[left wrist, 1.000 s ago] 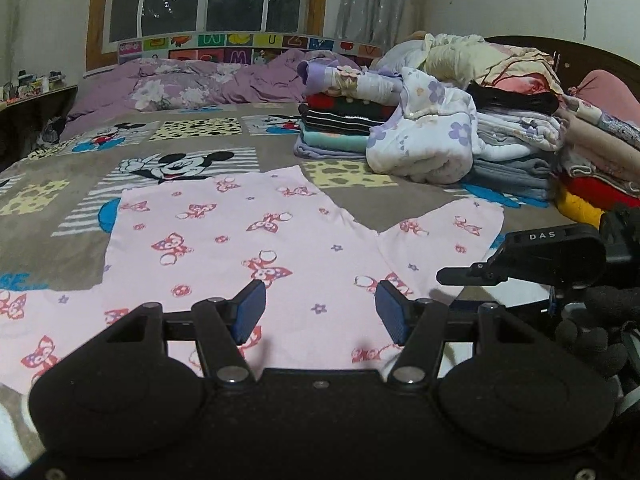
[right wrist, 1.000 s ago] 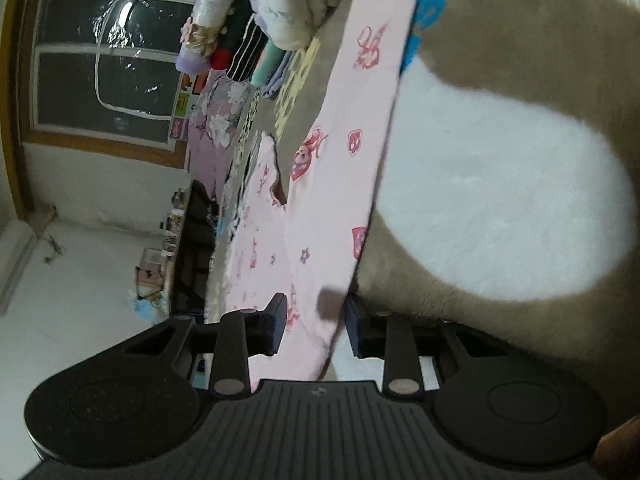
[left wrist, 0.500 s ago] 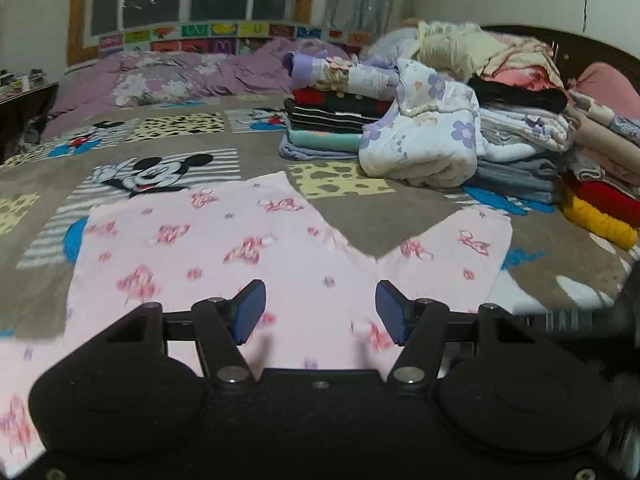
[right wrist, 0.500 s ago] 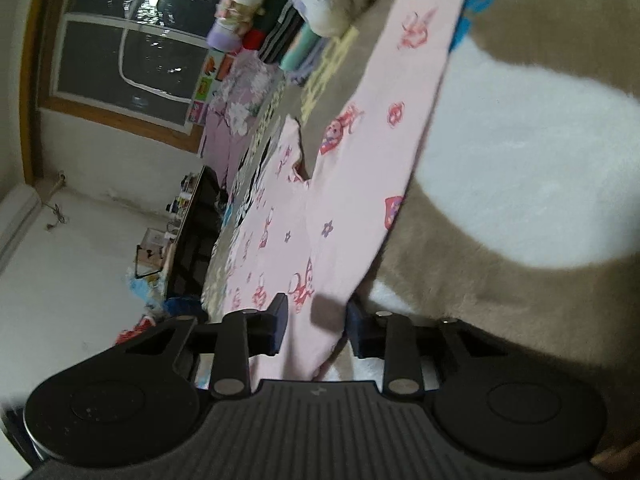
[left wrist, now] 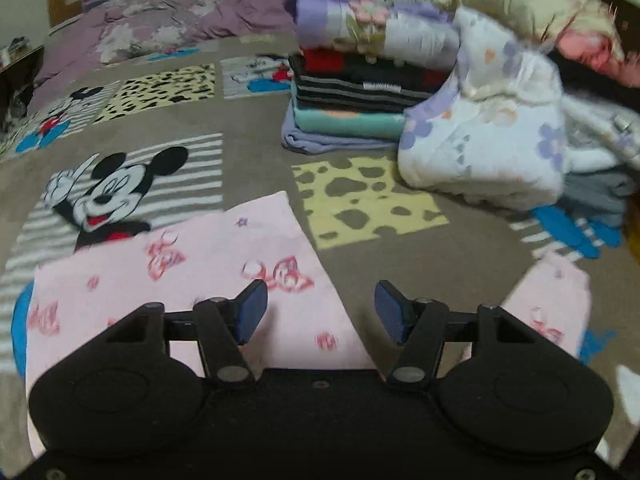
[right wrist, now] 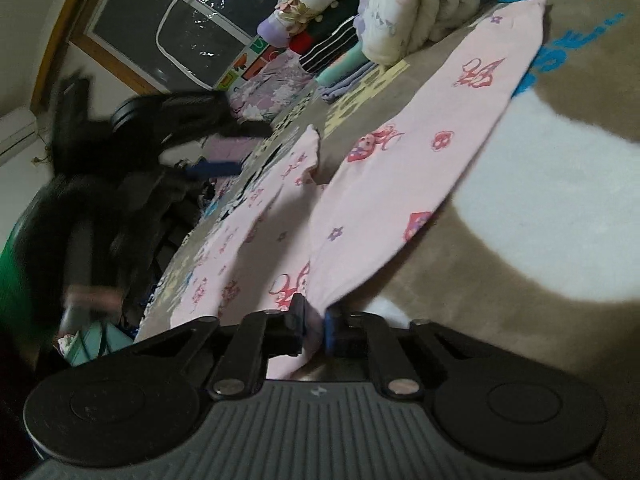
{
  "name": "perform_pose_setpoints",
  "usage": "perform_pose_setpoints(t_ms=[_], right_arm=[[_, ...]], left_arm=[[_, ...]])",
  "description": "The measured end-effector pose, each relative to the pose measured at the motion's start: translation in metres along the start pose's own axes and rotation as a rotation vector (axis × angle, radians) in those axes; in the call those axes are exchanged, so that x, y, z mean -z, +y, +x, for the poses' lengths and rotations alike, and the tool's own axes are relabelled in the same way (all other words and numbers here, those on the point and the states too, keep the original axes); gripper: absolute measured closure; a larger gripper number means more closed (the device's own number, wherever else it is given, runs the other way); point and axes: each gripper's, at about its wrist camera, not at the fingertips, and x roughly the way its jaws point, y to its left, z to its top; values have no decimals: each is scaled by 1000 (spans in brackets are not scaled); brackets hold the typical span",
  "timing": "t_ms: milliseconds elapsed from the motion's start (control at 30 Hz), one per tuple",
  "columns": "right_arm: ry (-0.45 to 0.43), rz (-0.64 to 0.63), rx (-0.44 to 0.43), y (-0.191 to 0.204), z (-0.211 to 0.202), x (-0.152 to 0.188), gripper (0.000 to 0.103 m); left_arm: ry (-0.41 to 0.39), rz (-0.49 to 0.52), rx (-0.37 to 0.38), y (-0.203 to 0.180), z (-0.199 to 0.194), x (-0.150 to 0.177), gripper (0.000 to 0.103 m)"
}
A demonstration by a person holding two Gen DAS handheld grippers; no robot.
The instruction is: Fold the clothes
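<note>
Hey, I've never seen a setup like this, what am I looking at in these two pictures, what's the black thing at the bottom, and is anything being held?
A person holds one handheld gripper per hand; each carries a camera looking along its jaws. The black shape is the tool itself. The left gripper, jaws wide apart, holds nothing above the pink pajama pants, which lie spread on a Mickey Mouse blanket. The right gripper, filmed tilted, is shut on the pants' edge. Folded clothes are stacked behind.
</note>
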Motion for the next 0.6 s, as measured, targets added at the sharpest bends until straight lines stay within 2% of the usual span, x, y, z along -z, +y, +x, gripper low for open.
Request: perform_pose_setpoints(t_ms=[67, 100, 167, 233, 400, 467, 500, 600], right_arm=[[-1, -27, 11, 3, 0, 2, 95], [-1, -42, 18, 5, 0, 3, 95], [2, -33, 20, 4, 0, 3, 95], [6, -20, 20, 3, 0, 3, 95], [17, -1, 24, 4, 1, 3, 95], [22, 9, 23, 3, 0, 2, 95], [25, 12, 22, 3, 0, 2, 95], [31, 25, 19, 2, 0, 1, 95]], left_arm=[[32, 30, -29, -7, 18, -13, 51], [48, 45, -43, -10, 26, -20, 57], [82, 80, -64, -17, 43, -30, 60], [116, 112, -87, -24, 58, -38, 68], [213, 177, -163, -41, 91, -50, 69], [233, 205, -215, -46, 99, -50, 73], [243, 205, -228, -46, 102, -50, 80], [263, 207, -265, -47, 111, -52, 80]])
